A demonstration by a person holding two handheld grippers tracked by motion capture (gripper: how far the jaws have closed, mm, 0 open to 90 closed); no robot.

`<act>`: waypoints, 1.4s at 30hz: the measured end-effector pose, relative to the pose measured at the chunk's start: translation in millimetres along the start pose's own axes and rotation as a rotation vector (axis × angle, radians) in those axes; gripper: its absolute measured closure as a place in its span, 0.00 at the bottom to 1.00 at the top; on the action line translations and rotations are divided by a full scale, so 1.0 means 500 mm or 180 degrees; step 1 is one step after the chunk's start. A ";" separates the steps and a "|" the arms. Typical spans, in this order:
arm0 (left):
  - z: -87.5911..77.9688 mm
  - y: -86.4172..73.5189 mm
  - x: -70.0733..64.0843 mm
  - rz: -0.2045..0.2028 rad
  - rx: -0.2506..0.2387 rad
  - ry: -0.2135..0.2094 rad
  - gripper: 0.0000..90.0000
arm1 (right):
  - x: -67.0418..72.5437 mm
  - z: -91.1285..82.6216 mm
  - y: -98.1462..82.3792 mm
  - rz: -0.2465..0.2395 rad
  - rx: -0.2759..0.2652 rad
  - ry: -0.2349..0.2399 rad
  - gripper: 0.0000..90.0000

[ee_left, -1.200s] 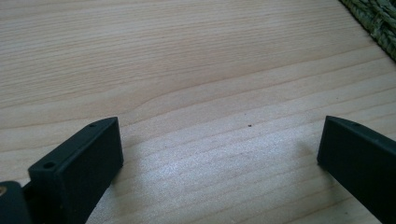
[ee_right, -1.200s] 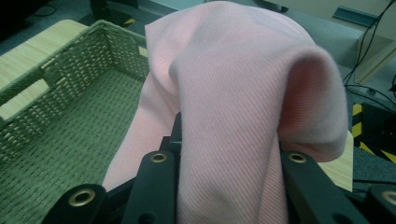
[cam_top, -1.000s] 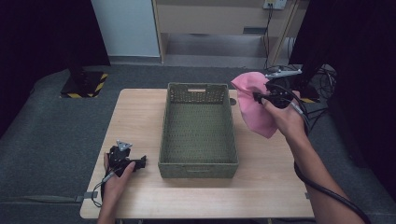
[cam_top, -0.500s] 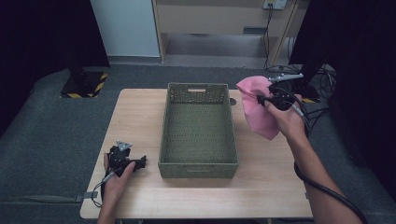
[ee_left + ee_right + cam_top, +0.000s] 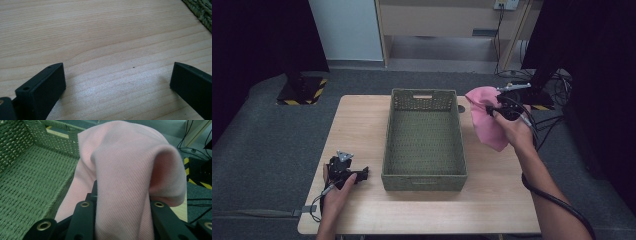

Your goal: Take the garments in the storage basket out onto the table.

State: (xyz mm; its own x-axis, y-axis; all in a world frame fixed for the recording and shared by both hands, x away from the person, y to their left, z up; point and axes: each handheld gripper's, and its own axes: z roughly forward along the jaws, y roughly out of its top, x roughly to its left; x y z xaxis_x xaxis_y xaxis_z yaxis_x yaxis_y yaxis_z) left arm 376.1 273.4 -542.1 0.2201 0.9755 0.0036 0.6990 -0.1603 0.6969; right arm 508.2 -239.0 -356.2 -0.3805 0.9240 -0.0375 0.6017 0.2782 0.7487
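High view, right gripper [image 5: 490, 109]: held up beside the basket's far right corner, jaws pinched on a pink cloth [image 5: 486, 125].
High view, pink cloth: hangs from that gripper in a loose fold, draped down outside the right wall of the basket, its lower end over the table near the person's right hand [image 5: 512, 131].
High view, basket: a green woven basket [image 5: 424, 175] stands in the middle of the wooden table [image 5: 362, 115], long side running away from the person, a handle slot in its far wall.
High view, left gripper [image 5: 362, 173]: low over the table's near left part, just left of the basket's near corner, held by the left hand [image 5: 337, 192].
Left gripper view, jaws: spread wide with bare wood grain between them, nothing held; the basket's woven edge sits at the top right corner.
Right gripper view, grip: the two black jaws are pressed onto the cloth, which bulges up and over them in a rounded fold.
Right gripper view, basket: its woven floor and walls lie to the left, the cloth right beside its wall.
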 end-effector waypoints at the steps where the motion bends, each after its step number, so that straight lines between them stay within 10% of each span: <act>1: 0.000 0.000 0.000 0.0000 0.0000 0.0000 0.00 | 0.000 0.004 -0.002 0.0005 0.0009 -0.0003 0.77; 42: 0.000 0.000 0.000 0.0000 0.0001 0.0000 0.00 | 0.010 0.174 -0.106 0.0235 0.0424 -0.0084 0.77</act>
State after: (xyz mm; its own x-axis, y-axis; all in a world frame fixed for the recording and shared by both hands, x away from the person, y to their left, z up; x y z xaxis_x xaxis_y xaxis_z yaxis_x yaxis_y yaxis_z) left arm 376.1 273.4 -542.1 0.2203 0.9754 0.0035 0.6991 -0.1604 0.6968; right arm 535.5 -226.5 -453.8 -0.3143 0.9493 -0.0041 0.7160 0.2399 0.6556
